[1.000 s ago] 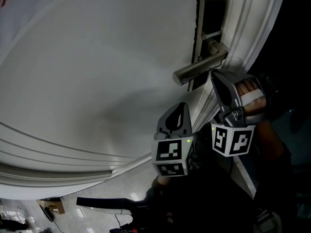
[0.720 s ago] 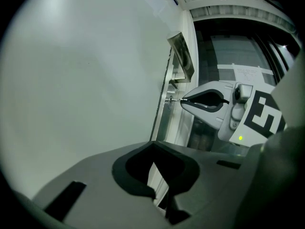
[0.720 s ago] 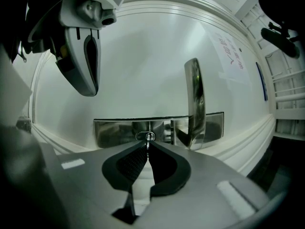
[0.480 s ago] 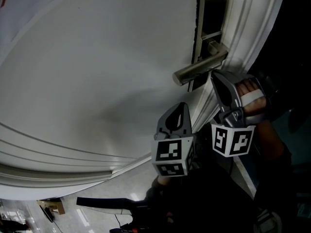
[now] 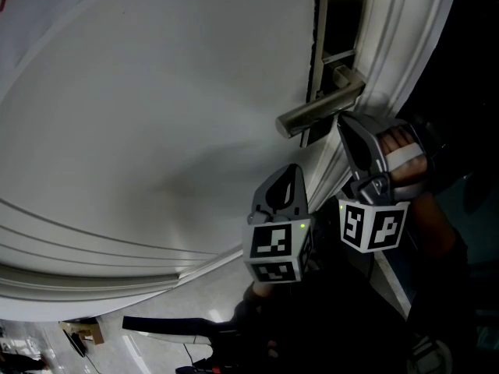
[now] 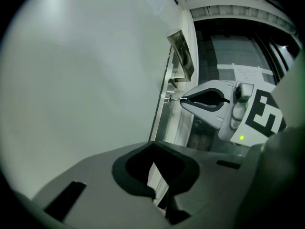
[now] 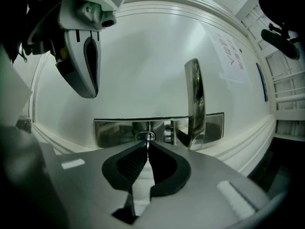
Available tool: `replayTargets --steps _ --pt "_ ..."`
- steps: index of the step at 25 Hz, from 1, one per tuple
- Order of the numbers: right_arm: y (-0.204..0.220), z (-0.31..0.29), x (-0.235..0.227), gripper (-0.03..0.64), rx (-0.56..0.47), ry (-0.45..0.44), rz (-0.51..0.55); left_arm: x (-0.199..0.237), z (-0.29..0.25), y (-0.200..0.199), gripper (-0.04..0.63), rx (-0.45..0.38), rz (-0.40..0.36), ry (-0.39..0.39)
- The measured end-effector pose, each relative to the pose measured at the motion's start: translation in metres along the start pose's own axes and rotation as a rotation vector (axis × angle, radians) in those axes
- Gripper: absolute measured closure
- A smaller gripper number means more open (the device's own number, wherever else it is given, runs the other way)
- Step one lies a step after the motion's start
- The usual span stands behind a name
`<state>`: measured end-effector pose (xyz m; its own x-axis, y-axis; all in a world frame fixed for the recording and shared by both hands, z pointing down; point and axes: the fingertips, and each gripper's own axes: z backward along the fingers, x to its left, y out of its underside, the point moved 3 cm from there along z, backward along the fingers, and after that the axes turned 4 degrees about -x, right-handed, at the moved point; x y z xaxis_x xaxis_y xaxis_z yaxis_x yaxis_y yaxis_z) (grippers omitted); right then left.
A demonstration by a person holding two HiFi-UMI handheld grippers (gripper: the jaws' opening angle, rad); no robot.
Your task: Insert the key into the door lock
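A white door (image 5: 156, 115) carries a metal lock plate (image 5: 340, 22) with a lever handle (image 5: 320, 105). My right gripper (image 5: 348, 128) sits just under the handle, shut on a small key. In the right gripper view the key (image 7: 147, 145) sticks out of the gripper (image 7: 147, 150) and its tip is at the keyhole (image 7: 146, 136) in the lock plate (image 7: 114, 130), left of the handle (image 7: 194, 101). The left gripper view shows the right gripper (image 6: 209, 99) with the key (image 6: 175, 98) against the plate's edge. My left gripper (image 5: 289, 171) hangs lower and to the left, shut and empty (image 6: 153, 149).
The moulded door frame (image 5: 405, 45) runs along the right of the lock. Beyond it lies a dark opening (image 5: 468, 68). Raised panel mouldings (image 5: 117, 255) cross the lower door. The left gripper (image 7: 86, 56) hangs close by at the upper left of the right gripper view.
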<state>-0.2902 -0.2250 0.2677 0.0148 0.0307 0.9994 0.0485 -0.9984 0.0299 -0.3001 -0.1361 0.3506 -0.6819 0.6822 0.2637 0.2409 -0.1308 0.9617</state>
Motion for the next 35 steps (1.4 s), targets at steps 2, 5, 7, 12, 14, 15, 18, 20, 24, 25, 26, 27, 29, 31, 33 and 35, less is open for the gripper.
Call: replayTargets --steps 2,5,7,12,14,15,18,20,24,25,26,27,29,31,33,35 --pt "-0.0002 -0.0001 -0.0002 0.604 0.0 0.0 0.001 0.0 -0.0001 -0.0005 0.595 -0.002 0.001 0.0" --pt "-0.0007 0.0001 -0.0006 0.604 -0.001 -0.001 0.005 -0.0005 0.0001 -0.0007 0.595 -0.004 0.002 0.001" --pt "-0.0007 -0.0002 -0.0006 0.604 -0.001 -0.002 0.009 -0.001 -0.0002 -0.0003 0.595 -0.003 0.003 0.002" --pt "-0.0008 0.0 -0.0006 0.604 -0.002 -0.005 0.019 -0.003 0.0002 0.0005 0.595 -0.002 0.004 0.006" --pt "-0.0009 0.0 -0.0007 0.604 -0.002 -0.005 0.021 -0.0027 0.0003 0.0008 0.595 -0.002 0.003 0.005" --pt "-0.0008 0.0 -0.0007 0.604 -0.002 -0.005 0.023 -0.0028 0.0003 0.0008 0.595 -0.002 0.003 0.005" --pt "-0.0007 -0.0002 -0.0008 0.604 -0.001 -0.01 0.032 -0.0032 0.0005 0.0006 0.595 -0.002 0.002 0.008" --pt "-0.0008 -0.0001 -0.0011 0.604 0.0 -0.013 0.036 -0.0031 0.001 -0.0001 0.595 -0.003 0.005 0.01" --pt "-0.0009 0.0001 -0.0018 0.604 0.0 -0.014 0.04 -0.003 0.0019 -0.0009 0.595 -0.005 0.007 0.013" --pt "-0.0007 -0.0004 -0.0016 0.604 0.0 -0.014 0.042 -0.003 0.0017 -0.0008 0.595 -0.006 0.006 0.013" --pt "-0.0006 -0.001 -0.0013 0.604 -0.001 -0.015 0.044 -0.003 0.0015 -0.0007 0.595 -0.006 0.005 0.014" --pt "-0.0004 -0.0017 -0.0011 0.604 0.0 -0.015 0.047 -0.0032 0.0014 -0.0007 0.595 -0.007 0.004 0.014" --pt "-0.0004 -0.0021 -0.0009 0.604 0.004 -0.016 0.049 -0.0034 0.0017 -0.0008 0.595 -0.007 0.002 0.015" --pt "-0.0007 -0.0018 -0.0011 0.604 0.005 -0.015 0.048 -0.0025 0.0025 -0.0011 0.595 -0.006 0.002 0.013" --pt "-0.0009 -0.0021 -0.0011 0.604 0.004 -0.014 0.05 -0.0012 0.0028 -0.0012 0.595 -0.005 0.003 0.01" --pt "-0.0006 -0.0027 -0.001 0.604 0.005 -0.015 0.049 -0.0007 0.0024 -0.0012 0.595 -0.004 0.006 0.011"
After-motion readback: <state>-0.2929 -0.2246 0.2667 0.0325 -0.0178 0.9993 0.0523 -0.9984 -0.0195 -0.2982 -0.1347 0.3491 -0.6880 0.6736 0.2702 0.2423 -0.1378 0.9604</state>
